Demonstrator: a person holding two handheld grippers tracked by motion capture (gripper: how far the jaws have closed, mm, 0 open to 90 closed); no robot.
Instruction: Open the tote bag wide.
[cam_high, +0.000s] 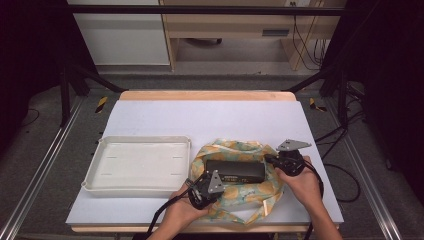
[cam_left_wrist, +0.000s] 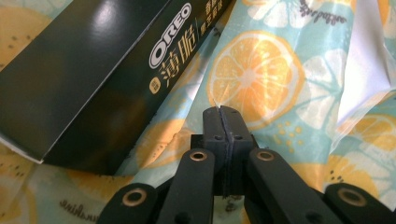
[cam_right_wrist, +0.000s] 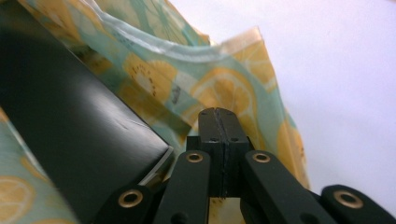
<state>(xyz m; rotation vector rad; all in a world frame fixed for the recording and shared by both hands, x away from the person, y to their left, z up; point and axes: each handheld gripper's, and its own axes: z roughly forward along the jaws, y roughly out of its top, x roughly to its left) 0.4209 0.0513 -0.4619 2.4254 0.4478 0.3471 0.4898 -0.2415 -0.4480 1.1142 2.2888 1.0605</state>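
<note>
A black Oreo box (cam_high: 235, 171) lies on a cloth with an orange-slice print (cam_high: 250, 194), whose edges stand up around it. My left gripper (cam_high: 200, 181) is shut at the box's near left corner, low over the cloth. In the left gripper view the shut jaws (cam_left_wrist: 222, 109) point at the cloth (cam_left_wrist: 257, 74), with the box (cam_left_wrist: 84, 70) to their upper left. My right gripper (cam_high: 270, 160) is shut at the box's right end. In the right gripper view its tips (cam_right_wrist: 218, 112) sit against the raised cloth edge (cam_right_wrist: 219, 88), beside the box (cam_right_wrist: 70, 135). I see nothing between either pair of pads.
A shallow white tray (cam_high: 95, 165) stands to the left of the cloth. The pale table top (cam_high: 225, 117) stretches behind both. Cables trail from the grippers toward the near edge. Metal frame rails run along both sides of the table.
</note>
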